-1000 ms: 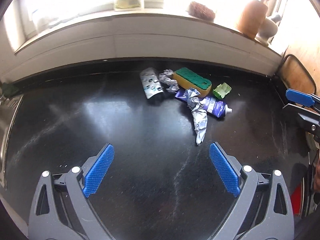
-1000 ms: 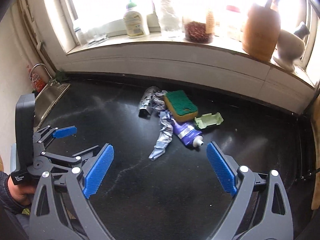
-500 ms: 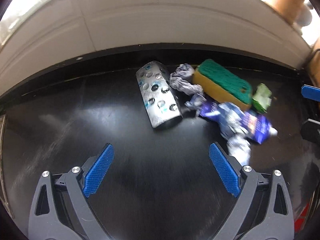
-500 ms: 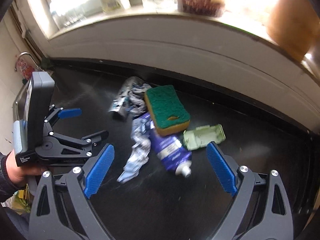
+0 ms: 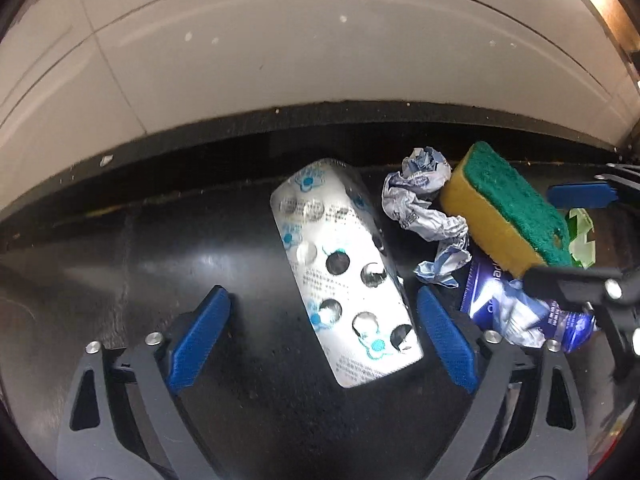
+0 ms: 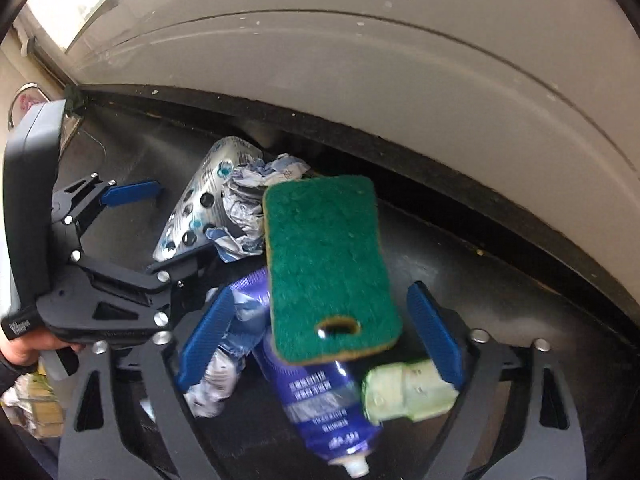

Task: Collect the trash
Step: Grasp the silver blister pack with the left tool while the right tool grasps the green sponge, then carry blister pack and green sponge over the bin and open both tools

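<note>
A silver blister pack lies on the black counter between the open fingers of my left gripper. Beside it lie a crumpled wrapper, a yellow-green sponge and a purple tube. In the right wrist view my right gripper is open around the sponge, which lies over the purple tube. A pale green plastic piece lies by its right finger. The blister pack and my left gripper show at the left.
A pale tiled wall rises just behind the pile at the counter's back edge. My right gripper's fingers reach in at the right of the left wrist view. A crumpled foil strip lies left of the tube.
Both grippers have moved forward and down onto the pile. The blister pack now sits between the left fingers, the sponge and tube between the right fingers. Both stay open.
</note>
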A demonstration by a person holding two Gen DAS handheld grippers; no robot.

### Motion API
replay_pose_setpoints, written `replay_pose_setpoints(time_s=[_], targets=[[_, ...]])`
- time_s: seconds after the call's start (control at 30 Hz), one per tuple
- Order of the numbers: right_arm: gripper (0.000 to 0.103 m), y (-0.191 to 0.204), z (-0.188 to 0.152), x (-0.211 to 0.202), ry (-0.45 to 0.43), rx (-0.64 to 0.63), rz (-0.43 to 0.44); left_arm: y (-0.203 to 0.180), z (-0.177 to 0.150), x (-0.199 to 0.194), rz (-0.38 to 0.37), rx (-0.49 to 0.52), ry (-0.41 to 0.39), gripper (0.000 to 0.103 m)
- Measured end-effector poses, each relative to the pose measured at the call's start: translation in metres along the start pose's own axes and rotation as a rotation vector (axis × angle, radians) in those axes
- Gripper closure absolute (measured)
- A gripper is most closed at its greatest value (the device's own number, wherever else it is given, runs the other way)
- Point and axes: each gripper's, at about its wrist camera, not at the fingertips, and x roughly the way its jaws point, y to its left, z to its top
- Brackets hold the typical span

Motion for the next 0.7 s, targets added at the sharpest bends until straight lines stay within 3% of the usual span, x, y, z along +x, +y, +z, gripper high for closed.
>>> replay_pose_setpoints(time_s=[0.1, 0.13, 0.17, 0.27, 0.5, 0.7], targets=[[0.034, -0.003, 0.005, 0.007, 0.017, 0.026, 0.008, -0.004, 0.001, -0.003, -0.001, 0.048, -0.023, 0.036], [0.041, -0.004, 0.005, 0.009, 0.022, 0.032, 0.006, -0.006, 0.001, -0.004, -0.004, 0.057, -0.028, 0.041], [0.043, -0.005, 0.005, 0.009, 0.022, 0.038, 0.005, -0.008, 0.000, -0.006, -0.006, 0.066, -0.032, 0.053], [0.048, 0.000, 0.000, -0.004, -0.018, 0.042, -0.003, -0.005, -0.001, -0.011, -0.028, 0.040, -0.017, 0.061], [0.049, 0.014, -0.019, -0.055, -0.103, 0.054, -0.006, 0.003, -0.021, -0.056, -0.019, 0.007, -0.048, 0.061], [0.049, 0.037, -0.062, -0.100, -0.160, 0.064, -0.005, -0.001, -0.051, -0.114, -0.005, -0.025, -0.084, 0.061]])
